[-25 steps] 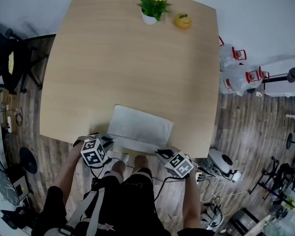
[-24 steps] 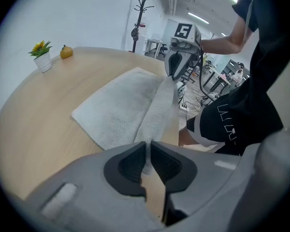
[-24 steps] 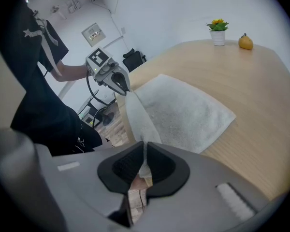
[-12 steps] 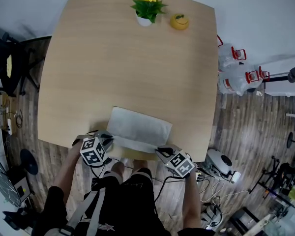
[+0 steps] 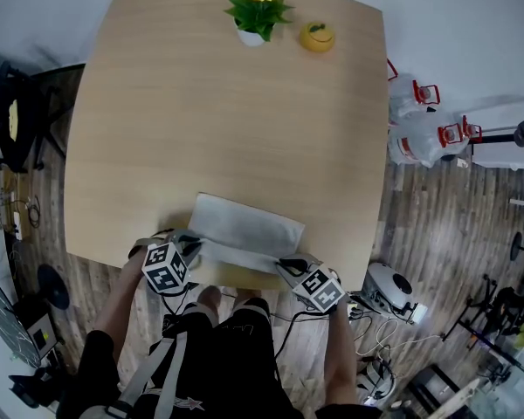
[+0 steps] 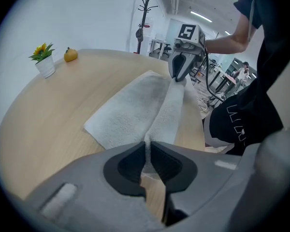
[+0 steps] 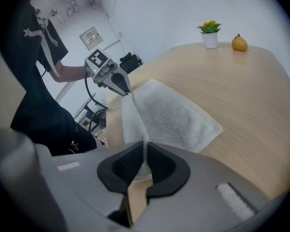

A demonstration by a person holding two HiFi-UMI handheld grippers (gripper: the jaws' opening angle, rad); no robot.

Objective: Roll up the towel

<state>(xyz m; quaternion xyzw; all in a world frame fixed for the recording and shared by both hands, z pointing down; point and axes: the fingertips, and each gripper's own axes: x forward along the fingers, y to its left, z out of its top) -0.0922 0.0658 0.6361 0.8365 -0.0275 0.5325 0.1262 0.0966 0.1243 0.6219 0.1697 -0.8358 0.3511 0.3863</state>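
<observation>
The white terry towel (image 5: 249, 225) is gripped at its near edge by the left claw (image 5: 190, 244) and right claw (image 5: 290, 264). A potted green plant (image 5: 255, 16) and yellow fruit (image 5: 317, 36) are set well apart from it on the light wooden desk (image 5: 201, 120).

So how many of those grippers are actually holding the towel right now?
2. The left gripper pinches the towel at its near-left corner and the right gripper pinches its near-right corner, both by the table's near edge. No other gripper is in view.
</observation>
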